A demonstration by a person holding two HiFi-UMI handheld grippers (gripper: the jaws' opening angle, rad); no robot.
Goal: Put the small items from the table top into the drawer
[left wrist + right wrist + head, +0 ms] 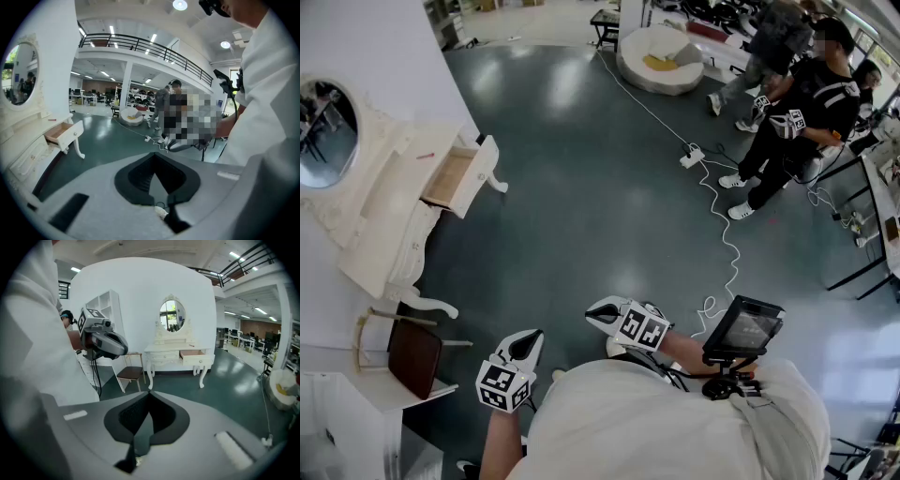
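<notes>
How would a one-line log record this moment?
phase: apart from white dressing table | left gripper: jaws shut, empty | right gripper: jaws shut, empty | drawer: open

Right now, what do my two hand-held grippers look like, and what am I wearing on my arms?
The left hand-held gripper and right hand-held gripper each have a smooth pale grey shell tapering to a point, lined inside with black ribbed pads. Each carries a white cube printed with black square markers. Thin black cables run near the right one. You wear a loose off-white top; its sleeves end above the forearms.
</notes>
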